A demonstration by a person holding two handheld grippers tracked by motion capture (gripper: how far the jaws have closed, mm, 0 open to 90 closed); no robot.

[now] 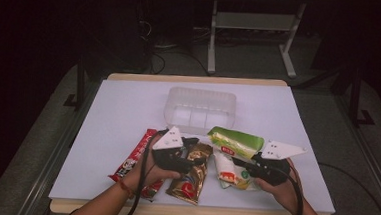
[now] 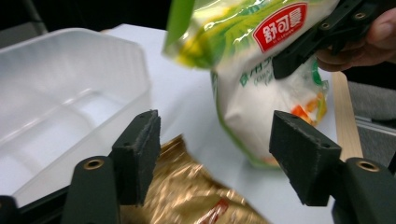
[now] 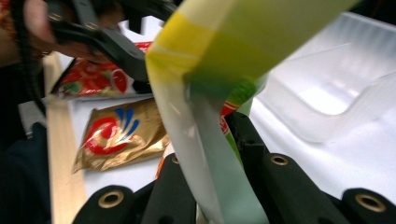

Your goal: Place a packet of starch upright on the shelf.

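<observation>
White tabletop (image 1: 128, 113): we judge the green snack bag (image 1: 235, 141) light, crinkly, slippery, right gripper (image 1: 242, 164) clamping its edge, left gripper (image 1: 195, 155) open, empty.

Lab/test room, bare desk frame (image 1: 253, 36), floor cables (image 1: 156, 60)

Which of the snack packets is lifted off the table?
The green packet, clamped in the right gripper. The red, gold and white packets lie flat on the table.

The green bag (image 3: 233, 51) is blurred in the right gripper view and cut by the top edge. It hides most of the white bag (image 1: 232, 172) below.
</observation>
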